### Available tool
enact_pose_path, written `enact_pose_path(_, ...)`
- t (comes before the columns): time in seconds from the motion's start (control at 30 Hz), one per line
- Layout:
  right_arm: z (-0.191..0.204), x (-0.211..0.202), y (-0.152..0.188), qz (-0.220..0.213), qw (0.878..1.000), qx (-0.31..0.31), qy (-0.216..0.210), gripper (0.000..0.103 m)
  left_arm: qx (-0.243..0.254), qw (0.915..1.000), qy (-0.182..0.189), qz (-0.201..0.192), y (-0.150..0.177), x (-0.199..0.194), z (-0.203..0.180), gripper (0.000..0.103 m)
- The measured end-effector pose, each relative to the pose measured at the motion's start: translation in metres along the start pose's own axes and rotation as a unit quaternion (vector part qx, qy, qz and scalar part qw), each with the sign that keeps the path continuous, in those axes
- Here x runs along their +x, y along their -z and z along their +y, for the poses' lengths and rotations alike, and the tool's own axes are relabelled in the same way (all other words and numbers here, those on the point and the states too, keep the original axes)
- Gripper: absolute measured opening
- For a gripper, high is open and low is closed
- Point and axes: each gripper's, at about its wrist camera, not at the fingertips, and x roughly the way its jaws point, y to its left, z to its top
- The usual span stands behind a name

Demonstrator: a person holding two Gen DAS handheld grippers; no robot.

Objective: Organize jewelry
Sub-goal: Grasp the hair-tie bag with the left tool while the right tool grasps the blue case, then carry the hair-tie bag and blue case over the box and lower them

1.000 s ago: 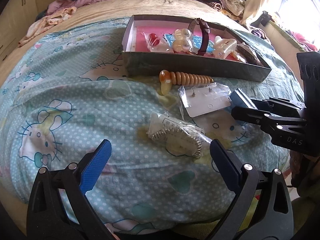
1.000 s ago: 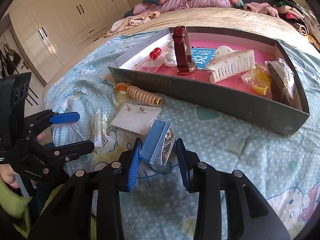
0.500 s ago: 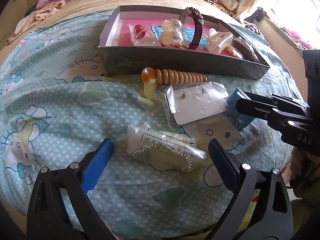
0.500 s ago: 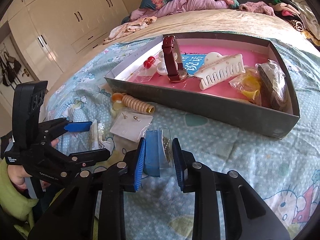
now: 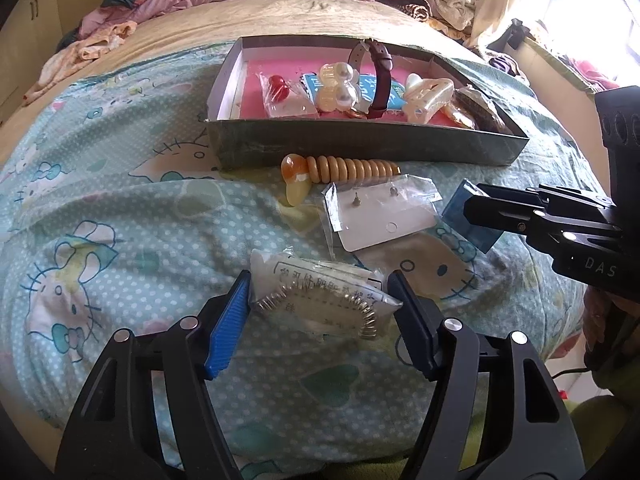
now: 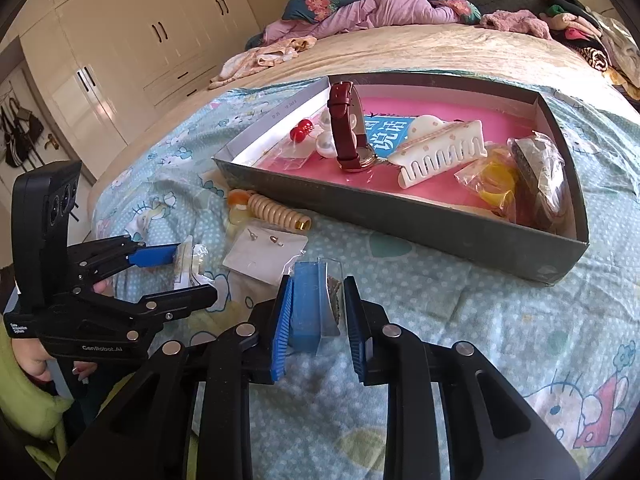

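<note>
A grey tray with a pink floor (image 5: pixel 360 148) (image 6: pixel 400 220) on the bed holds a watch (image 6: pixel 344 128), a white hair claw (image 6: pixel 440 152), pearls and bagged pieces. My left gripper (image 5: pixel 320 300) is closed to the width of a clear bag with a silver chain (image 5: pixel 324 300), its pads against both ends of the bag on the bedspread. My right gripper (image 6: pixel 316 312) is shut on a clear bag with a blue card (image 6: pixel 308 308), which also shows in the left wrist view (image 5: pixel 468 216).
A beaded bracelet (image 5: pixel 344 168) (image 6: pixel 276 208) and an earring card in a clear sleeve (image 5: pixel 380 208) (image 6: pixel 264 252) lie in front of the tray. Crumpled clothes lie at the bed's far end (image 6: pixel 360 12). White wardrobes (image 6: pixel 120 48) stand to the left.
My left gripper moved forward and its fingers closed in around the silver chain bag. My right gripper narrowed on the blue card bag and turned it more upright.
</note>
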Motion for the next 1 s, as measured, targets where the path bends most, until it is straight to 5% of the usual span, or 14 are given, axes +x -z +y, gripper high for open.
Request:
enact_pose_path(0.5, 0.018, -0.030, -0.013, -0.037, 0.999, -0.030, -0.005, 0.024, -0.019, 0.9977, -0.020, -0.063, -0.006, -0.051, 0.010, 0.060)
enact_pose_path(1.0, 0.003, -0.055, -0.039, -0.087, 0.996, -0.035, 0.012, 0.024, -0.039, 0.9951, -0.018, -0.088, -0.034, -0.058, 0.017, 0.060)
